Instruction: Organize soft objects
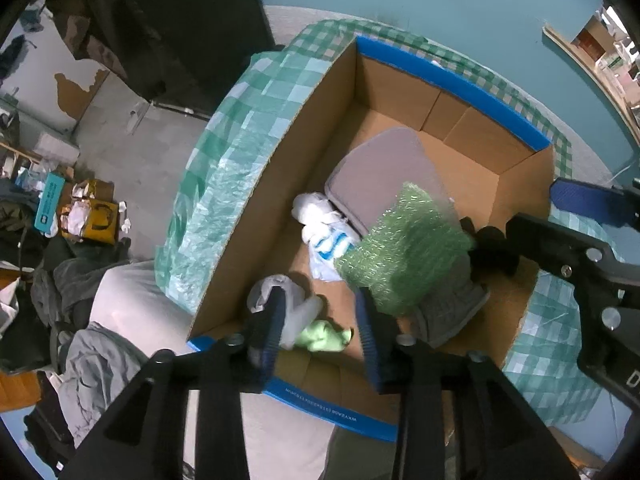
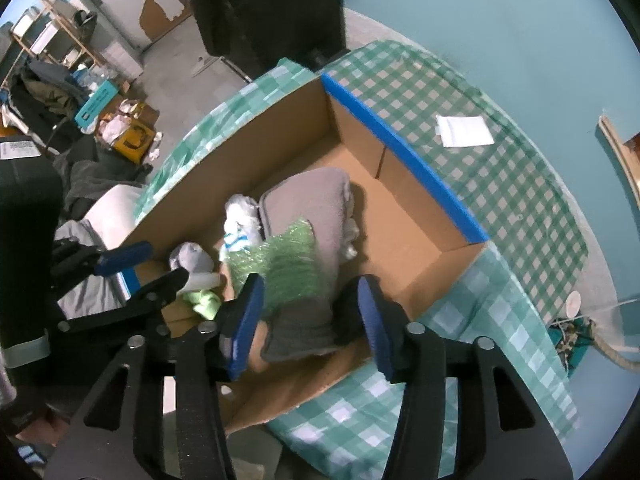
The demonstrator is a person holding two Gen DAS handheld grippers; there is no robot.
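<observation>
Rt wrist: checked tablecloth (image 2: 500,152), teal wall (image 2: 480,12)

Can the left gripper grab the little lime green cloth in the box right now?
Probably yes. The left gripper hangs open right above the lime green cloth in the cardboard box, with nothing covering it.

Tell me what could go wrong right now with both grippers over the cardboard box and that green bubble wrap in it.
The green bubble wrap lies loosely across the grey cushion and the dark grey cloth, so it may slide off. The left gripper and right gripper stand open and close together above the cardboard box; they could bump each other. The lime green cloth sits just under the left fingers and could get snagged.
</observation>
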